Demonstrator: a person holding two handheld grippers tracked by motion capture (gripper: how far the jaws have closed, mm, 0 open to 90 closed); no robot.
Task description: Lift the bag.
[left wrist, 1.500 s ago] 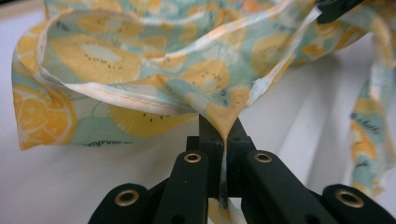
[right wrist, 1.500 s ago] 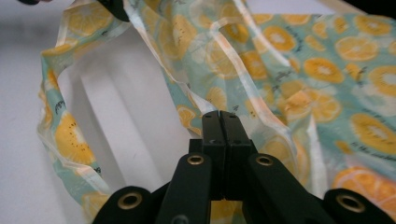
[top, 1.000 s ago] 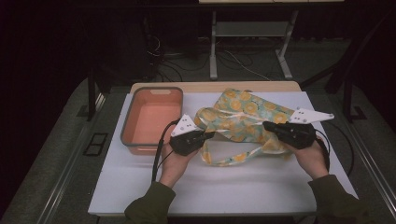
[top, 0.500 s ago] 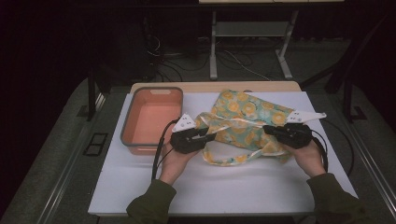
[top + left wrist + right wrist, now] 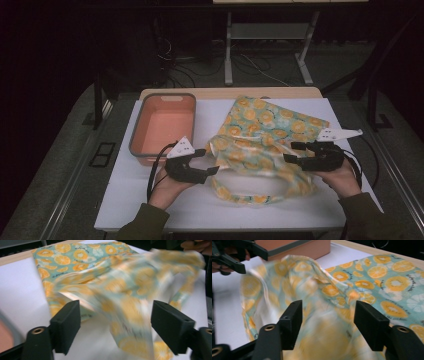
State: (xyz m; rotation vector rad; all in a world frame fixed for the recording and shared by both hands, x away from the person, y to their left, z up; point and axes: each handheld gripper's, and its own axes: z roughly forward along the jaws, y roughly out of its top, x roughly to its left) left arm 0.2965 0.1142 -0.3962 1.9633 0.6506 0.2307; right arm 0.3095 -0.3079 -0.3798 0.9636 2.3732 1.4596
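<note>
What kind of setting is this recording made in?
Likely a lab or recording studio, not a home: a white work board on a table amid dark surroundings, loose cables on the floor, and a metal stand frame behind.

The high view is dim, dark at every edge from 9 through 12 to 3 o'clock; the white desk [image 5: 165, 200] is brightest. Both gripper views are brighter, the patterned cloth [image 5: 130, 290] motion-blurred.
</note>
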